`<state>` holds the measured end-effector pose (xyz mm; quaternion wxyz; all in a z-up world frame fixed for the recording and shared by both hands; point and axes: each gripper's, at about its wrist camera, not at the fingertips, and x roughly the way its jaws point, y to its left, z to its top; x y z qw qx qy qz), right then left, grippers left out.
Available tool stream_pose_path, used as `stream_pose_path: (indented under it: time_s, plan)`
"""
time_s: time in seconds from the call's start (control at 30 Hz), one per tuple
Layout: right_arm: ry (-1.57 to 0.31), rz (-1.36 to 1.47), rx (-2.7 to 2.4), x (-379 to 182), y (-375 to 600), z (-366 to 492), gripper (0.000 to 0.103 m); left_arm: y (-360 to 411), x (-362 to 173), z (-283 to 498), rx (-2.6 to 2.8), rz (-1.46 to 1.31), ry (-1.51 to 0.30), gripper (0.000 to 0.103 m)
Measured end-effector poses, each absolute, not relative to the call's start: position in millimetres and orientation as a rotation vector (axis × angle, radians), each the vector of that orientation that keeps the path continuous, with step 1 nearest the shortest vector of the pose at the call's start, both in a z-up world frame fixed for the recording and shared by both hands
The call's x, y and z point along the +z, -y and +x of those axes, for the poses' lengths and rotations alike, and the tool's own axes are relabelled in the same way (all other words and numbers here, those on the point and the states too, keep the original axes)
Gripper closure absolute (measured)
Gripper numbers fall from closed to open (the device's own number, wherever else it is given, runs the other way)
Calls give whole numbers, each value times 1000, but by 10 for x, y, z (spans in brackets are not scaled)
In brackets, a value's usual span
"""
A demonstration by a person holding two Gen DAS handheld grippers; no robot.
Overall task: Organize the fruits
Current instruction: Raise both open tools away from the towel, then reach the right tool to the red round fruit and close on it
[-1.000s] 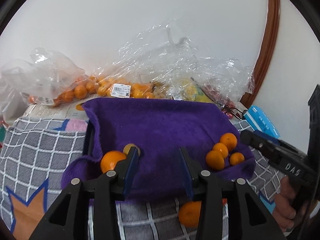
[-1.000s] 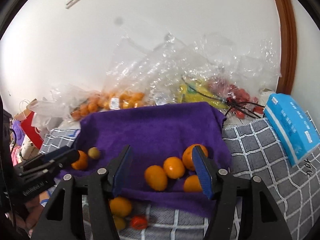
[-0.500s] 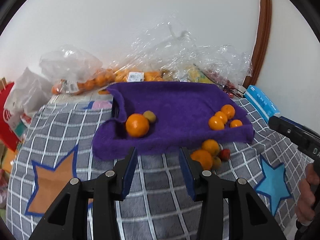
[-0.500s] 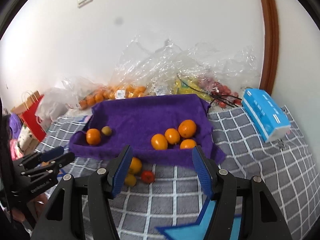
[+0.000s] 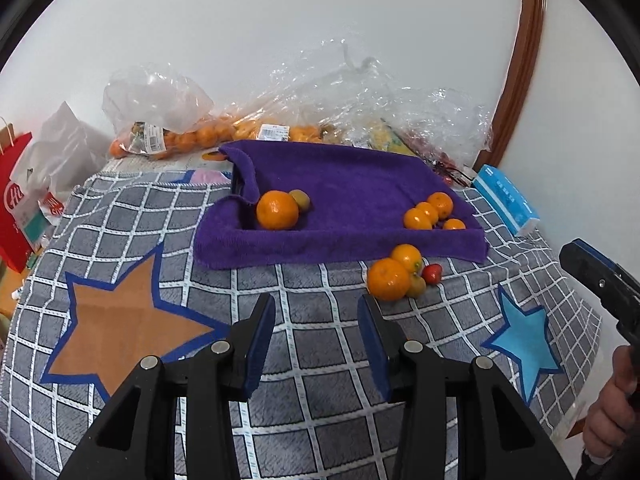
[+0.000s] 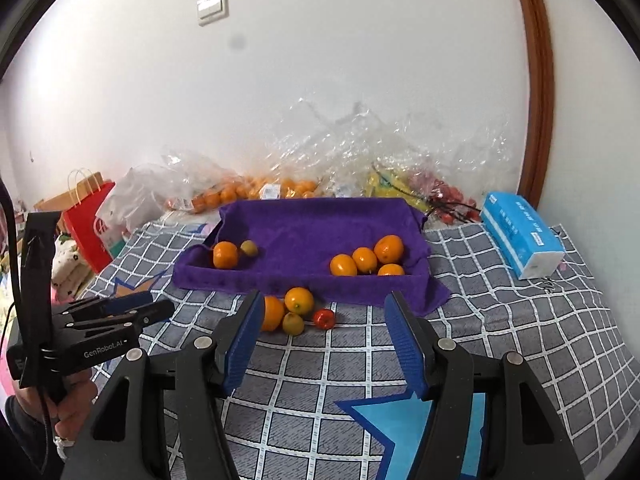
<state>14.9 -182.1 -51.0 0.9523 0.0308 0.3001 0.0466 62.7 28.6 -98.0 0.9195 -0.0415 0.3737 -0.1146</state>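
Observation:
A tray lined with a purple towel (image 5: 352, 184) (image 6: 320, 224) sits on a grey checked cloth. At its left lie an orange (image 5: 277, 210) (image 6: 225, 255) and a small greenish fruit (image 5: 300, 199) (image 6: 249, 247). At its right lie several small oranges (image 5: 428, 212) (image 6: 366, 260). In front of the tray is a loose pile: two oranges (image 5: 388, 279) (image 6: 299, 300), a small yellow-green fruit (image 5: 416, 285) (image 6: 293, 323) and a red fruit (image 5: 432, 273) (image 6: 324, 319). My left gripper (image 5: 316, 320) (image 6: 160, 308) is open and empty, short of the pile. My right gripper (image 6: 322, 320) (image 5: 576, 254) is open and empty, just before the pile.
Clear plastic bags of oranges (image 5: 208, 136) (image 6: 256, 190) and other fruit (image 6: 420, 188) lie behind the tray against the wall. A blue tissue pack (image 5: 506, 204) (image 6: 522, 236) lies at the right. A red paper bag (image 5: 16, 208) (image 6: 90, 220) stands off the left edge.
Both grippers have pulled back from the tray toward me, so the whole tray and the loose pile in front now show. Both stay open and empty.

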Motion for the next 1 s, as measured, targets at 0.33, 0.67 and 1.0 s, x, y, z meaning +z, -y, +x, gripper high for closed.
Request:
stream_pose_path:
  time_s: [0.33, 0.67, 1.0]
  plan:
    - [-646, 166, 54, -709, 2057, 324, 41, -345, -1007, 737, -249, -126, -813, 62]
    - [-806, 151, 61, -1145, 1940, 799, 60, -591, -1071, 967, -191, -123, -805, 58]
    - [-900, 98, 91, -1495, 1738, 1185, 66, -788, -1347, 1208, -168, -184, -796, 57]
